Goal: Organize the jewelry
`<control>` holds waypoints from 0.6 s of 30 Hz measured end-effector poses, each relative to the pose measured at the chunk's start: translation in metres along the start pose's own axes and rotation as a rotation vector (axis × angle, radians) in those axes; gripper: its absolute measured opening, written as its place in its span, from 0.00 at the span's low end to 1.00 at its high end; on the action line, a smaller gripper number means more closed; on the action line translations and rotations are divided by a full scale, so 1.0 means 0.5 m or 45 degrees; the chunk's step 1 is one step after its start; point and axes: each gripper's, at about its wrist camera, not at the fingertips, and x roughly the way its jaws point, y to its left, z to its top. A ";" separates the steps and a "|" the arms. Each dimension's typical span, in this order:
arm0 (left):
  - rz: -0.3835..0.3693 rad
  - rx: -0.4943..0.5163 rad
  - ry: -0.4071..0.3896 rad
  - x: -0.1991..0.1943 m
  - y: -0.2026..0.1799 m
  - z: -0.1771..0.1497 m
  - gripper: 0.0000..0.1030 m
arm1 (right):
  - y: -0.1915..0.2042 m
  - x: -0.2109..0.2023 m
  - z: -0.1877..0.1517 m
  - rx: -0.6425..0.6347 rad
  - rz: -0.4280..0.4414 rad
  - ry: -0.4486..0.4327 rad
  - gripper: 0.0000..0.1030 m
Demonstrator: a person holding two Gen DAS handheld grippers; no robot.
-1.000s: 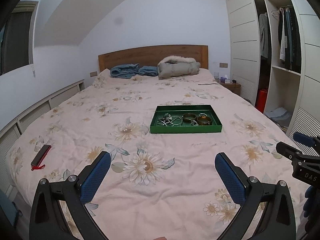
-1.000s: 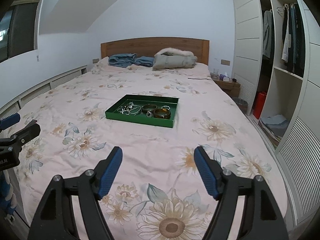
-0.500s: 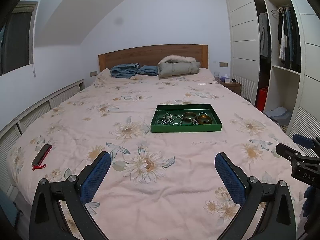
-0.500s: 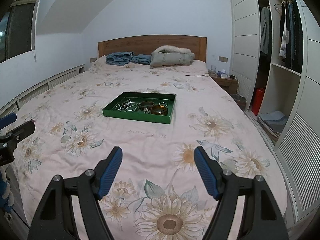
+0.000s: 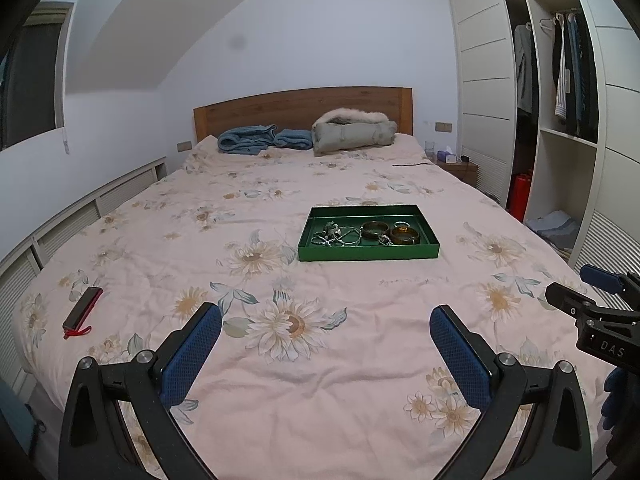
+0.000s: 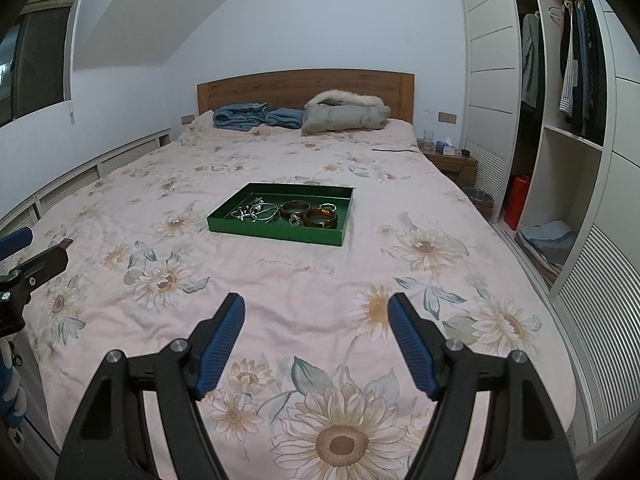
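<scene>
though tilted bedward, both claws agape: left claw (image 5: 326,316), right claw (image 6: 316,308)

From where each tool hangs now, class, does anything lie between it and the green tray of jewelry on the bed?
Nothing visible does. Only bare floral bedspread lies between the open right tool and the green tray, and likewise for the open left tool. The black and red object lies off to the left.

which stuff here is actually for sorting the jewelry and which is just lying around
For the job:
green tray
brown bangles
silver tangle of jewelry

Just lying about:
black and red device
blue folded clothes
grey fur-trimmed coat
tissue box
</scene>
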 end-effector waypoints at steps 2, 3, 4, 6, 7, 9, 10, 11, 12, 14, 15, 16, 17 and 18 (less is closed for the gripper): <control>-0.001 -0.001 0.001 0.000 0.000 0.000 0.99 | 0.003 -0.002 -0.003 0.000 -0.001 0.002 0.71; -0.002 -0.001 0.002 0.000 0.000 -0.001 0.99 | 0.004 -0.002 -0.005 0.000 -0.002 0.004 0.71; -0.002 0.000 0.004 0.001 -0.001 -0.002 0.99 | 0.005 -0.003 -0.006 -0.002 -0.002 0.005 0.71; -0.003 0.000 0.008 0.003 0.001 -0.002 0.99 | 0.005 -0.003 -0.006 -0.002 -0.002 0.005 0.71; -0.003 0.001 0.010 0.004 0.001 -0.003 0.99 | 0.006 -0.004 -0.007 -0.002 -0.002 0.006 0.71; -0.003 0.002 0.015 0.006 0.001 -0.005 0.99 | 0.005 -0.002 -0.009 -0.002 -0.003 0.009 0.71; -0.003 0.003 0.017 0.007 0.001 -0.005 0.99 | 0.005 -0.002 -0.011 -0.002 -0.003 0.010 0.71; -0.002 0.003 0.021 0.009 0.001 -0.007 0.99 | 0.003 0.000 -0.012 -0.001 -0.003 0.013 0.71; -0.003 0.004 0.023 0.010 0.001 -0.007 0.99 | 0.002 0.001 -0.013 -0.001 -0.004 0.014 0.71; -0.004 0.006 0.027 0.013 0.001 -0.008 0.99 | -0.003 0.005 -0.014 0.001 -0.005 0.019 0.71; -0.003 0.008 0.028 0.014 0.001 -0.009 0.99 | -0.005 0.006 -0.015 0.002 -0.006 0.021 0.71; -0.003 0.009 0.030 0.015 0.000 -0.010 0.99 | -0.007 0.008 -0.016 0.003 -0.006 0.022 0.71; -0.004 0.009 0.032 0.016 0.001 -0.009 0.99 | -0.008 0.009 -0.016 0.003 -0.007 0.023 0.71; -0.005 0.009 0.034 0.018 0.001 -0.009 0.99 | -0.009 0.010 -0.016 0.004 -0.007 0.025 0.71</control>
